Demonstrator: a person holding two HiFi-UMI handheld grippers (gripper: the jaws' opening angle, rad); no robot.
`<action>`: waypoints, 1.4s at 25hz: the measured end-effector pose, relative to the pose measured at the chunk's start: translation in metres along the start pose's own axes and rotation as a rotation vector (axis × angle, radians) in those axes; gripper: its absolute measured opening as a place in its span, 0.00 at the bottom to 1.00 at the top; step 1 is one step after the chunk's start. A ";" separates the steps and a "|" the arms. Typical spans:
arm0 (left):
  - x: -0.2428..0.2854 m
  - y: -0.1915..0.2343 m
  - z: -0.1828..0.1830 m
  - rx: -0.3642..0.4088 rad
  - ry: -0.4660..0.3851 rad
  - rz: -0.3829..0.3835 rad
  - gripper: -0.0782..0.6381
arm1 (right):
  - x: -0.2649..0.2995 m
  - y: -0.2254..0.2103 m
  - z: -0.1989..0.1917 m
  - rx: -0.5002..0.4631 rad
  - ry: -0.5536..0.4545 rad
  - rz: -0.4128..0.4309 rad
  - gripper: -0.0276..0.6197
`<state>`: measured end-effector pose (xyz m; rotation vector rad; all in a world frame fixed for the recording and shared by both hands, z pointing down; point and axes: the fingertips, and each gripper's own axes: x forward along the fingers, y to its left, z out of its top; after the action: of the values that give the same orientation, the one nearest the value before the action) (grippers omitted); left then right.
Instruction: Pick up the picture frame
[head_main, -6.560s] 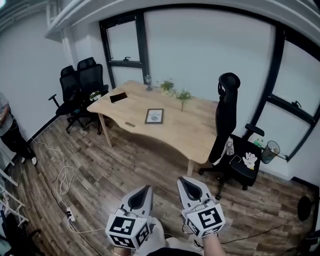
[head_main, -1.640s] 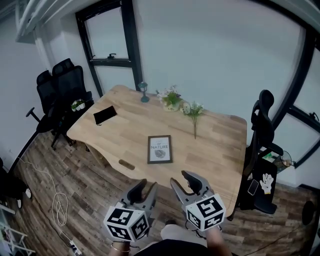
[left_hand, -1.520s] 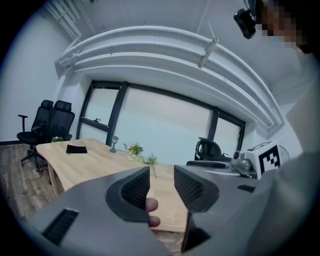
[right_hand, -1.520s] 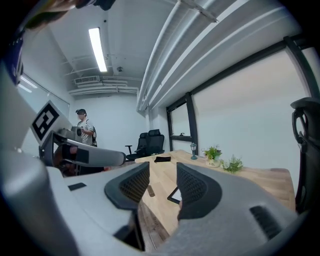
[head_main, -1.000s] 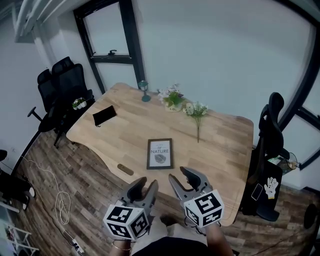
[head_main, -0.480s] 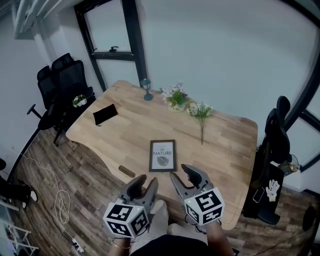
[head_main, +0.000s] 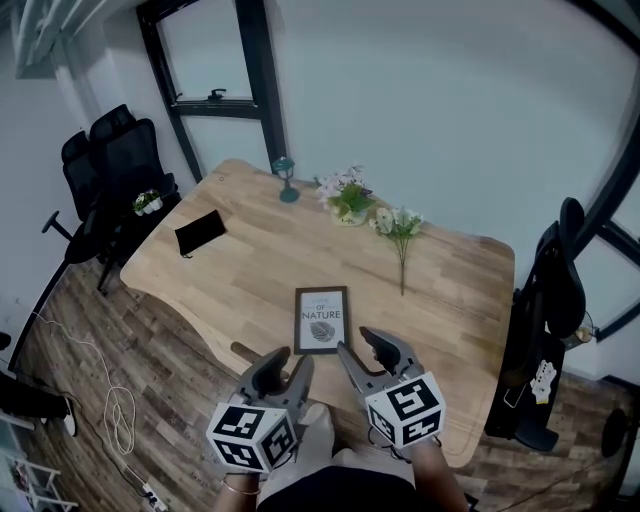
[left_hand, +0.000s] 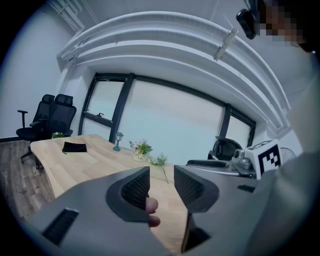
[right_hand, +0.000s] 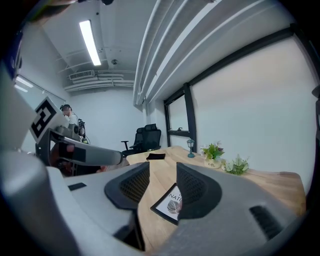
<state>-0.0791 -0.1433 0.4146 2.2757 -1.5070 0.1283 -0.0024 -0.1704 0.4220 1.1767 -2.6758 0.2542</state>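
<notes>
My left tool (head_main: 288, 362): ribbed grey jaws narrowly apart, empty. Flat black-rimmed rectangular picture frame (head_main: 321, 319) lies on the light wooden table (head_main: 450, 290), just ahead. My right tool (head_main: 360, 345): same narrow gap, holding nothing.

Near edge: bare table (head_main: 250, 290) lies on every side of the picture frame (head_main: 321, 320), open from the front.
Far side: flower stem (head_main: 402, 262) and potted flowers (head_main: 349, 200) stand well beyond.

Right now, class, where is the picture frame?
In the head view, the picture frame lies flat by the table's near edge, just ahead of the right gripper, with the flower sprig farther back-right.
</notes>
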 end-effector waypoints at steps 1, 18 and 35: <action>0.004 0.002 0.001 -0.002 0.000 -0.002 0.31 | 0.003 -0.003 -0.001 0.000 0.003 -0.003 0.27; 0.064 0.051 -0.003 -0.044 0.070 -0.043 0.31 | 0.072 -0.030 -0.022 -0.006 0.103 -0.026 0.27; 0.105 0.095 -0.027 -0.081 0.164 -0.054 0.31 | 0.118 -0.059 -0.061 0.032 0.228 -0.069 0.27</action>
<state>-0.1179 -0.2553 0.4967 2.1830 -1.3419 0.2289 -0.0292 -0.2788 0.5151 1.1706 -2.4389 0.3961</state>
